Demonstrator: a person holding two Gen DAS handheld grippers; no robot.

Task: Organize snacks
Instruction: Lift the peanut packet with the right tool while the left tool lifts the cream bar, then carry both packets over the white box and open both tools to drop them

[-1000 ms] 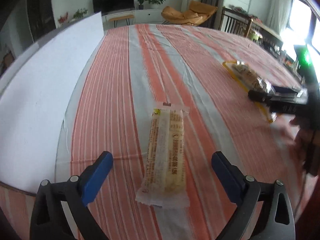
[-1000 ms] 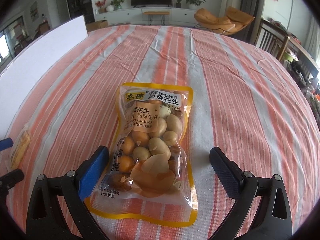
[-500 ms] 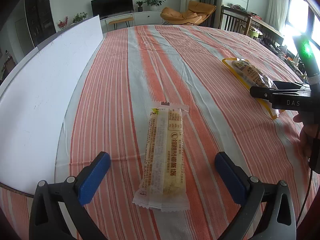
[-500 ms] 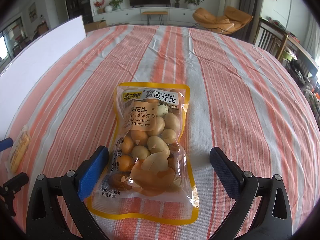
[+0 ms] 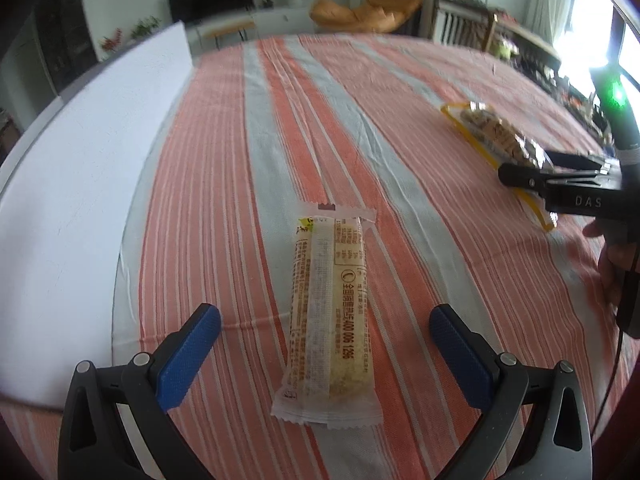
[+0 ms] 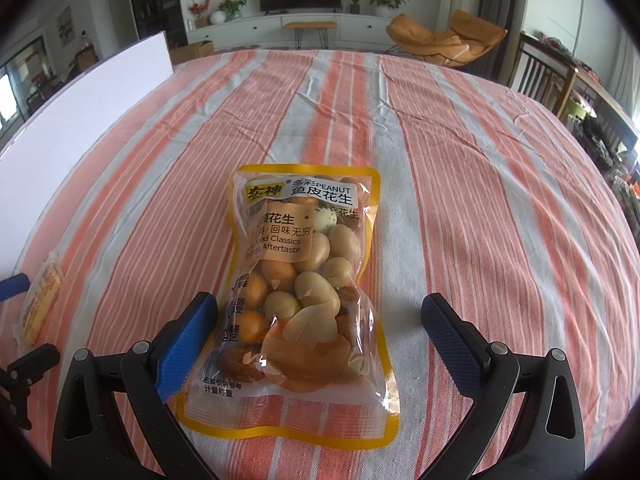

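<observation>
Left wrist view first: the left claw (image 5: 325, 338) is spread wide, blue textured pads on black arms, not touching anything. Right between the pads lies the snack bar (image 5: 330, 312), a long flat crinkly see-through wrapper with pale crumbly stuff inside and printed text, flat on the striped cloth of the bench (image 5: 224, 184). A white board (image 5: 76, 184) sits along the left. Far right you can see the right claw (image 5: 524, 174) by the yellow-edged peanut bag (image 5: 490, 128), a bit blurry.

Right wrist view: the right claw (image 6: 318, 330) is also wide open, holding nothing. The peanut bag (image 6: 304, 280) lies flat between its pads, glossy clear plastic, yellow border, round tan and orange coated nuts. The left pad looks just beside the bag's edge; can't tell if it touches.
</observation>
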